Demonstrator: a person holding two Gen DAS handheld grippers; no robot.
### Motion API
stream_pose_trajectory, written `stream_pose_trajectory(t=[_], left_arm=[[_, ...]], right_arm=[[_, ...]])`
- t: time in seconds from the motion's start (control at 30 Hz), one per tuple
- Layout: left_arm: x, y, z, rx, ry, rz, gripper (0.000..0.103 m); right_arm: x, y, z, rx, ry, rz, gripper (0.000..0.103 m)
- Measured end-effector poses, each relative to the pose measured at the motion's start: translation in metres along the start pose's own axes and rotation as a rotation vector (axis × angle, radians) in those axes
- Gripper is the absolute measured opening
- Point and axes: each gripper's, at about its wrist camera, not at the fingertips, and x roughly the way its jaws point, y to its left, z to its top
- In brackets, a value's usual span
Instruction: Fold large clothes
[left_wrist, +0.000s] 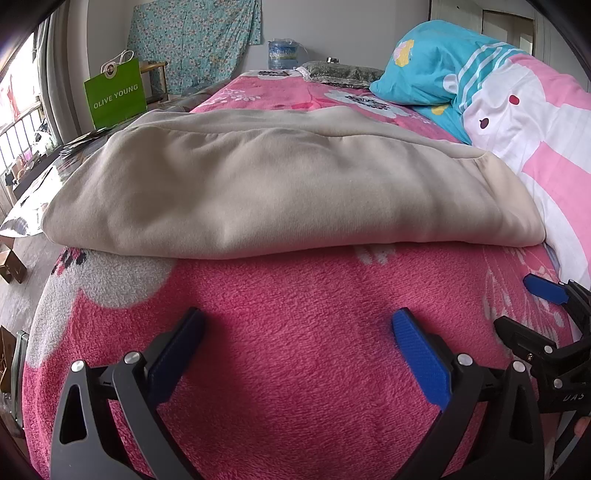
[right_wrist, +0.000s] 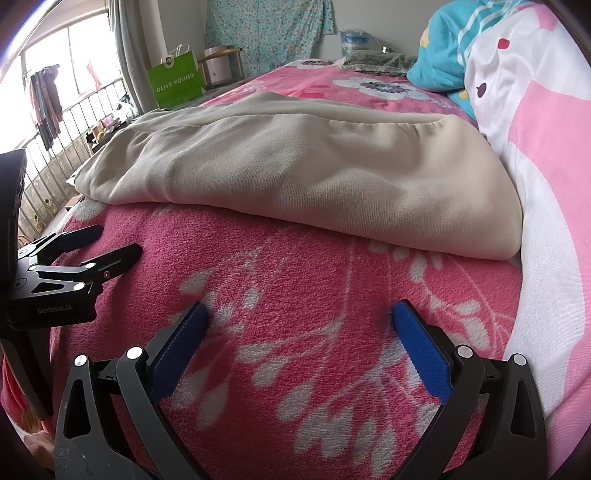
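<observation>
Left wrist view: nearest the lens, the left gripper (left_wrist: 297, 325) hangs over the pink fleece blanket (left_wrist: 295, 369) with its blue-padded fingers spread wide and nothing between them. Ahead of the fingertips, apart from them, lies the folded beige garment (left_wrist: 280, 184), stretched crosswise on the blanket with its rounded fold edge facing the tool. To the right of the left gripper and close beside it, the right gripper (left_wrist: 546, 299) shows at the frame edge, one blue pad visible. Beyond the garment to the right sits a pink-and-white duvet (left_wrist: 535, 122) with a turquoise pillow (left_wrist: 424, 70); far ahead to the left stands a green paper bag (left_wrist: 114, 92).

Right wrist view: the right gripper (right_wrist: 299, 319) likewise sits wide open and empty above the blanket (right_wrist: 314, 350). The garment (right_wrist: 314, 173) lies ahead of it, its right end against the duvet (right_wrist: 546, 166). The left gripper (right_wrist: 107, 243) shows to the left, jaws parted, holding nothing.
</observation>
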Motion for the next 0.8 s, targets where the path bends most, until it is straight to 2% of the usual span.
stream_pose_trajectory(t=[0.8], left_arm=[[-0.0005,0.0002,-0.0002,0.0,0.0,0.0,0.099]], right_arm=[[0.001,0.0004,0.0006,0.0,-0.002,0.002,0.096]])
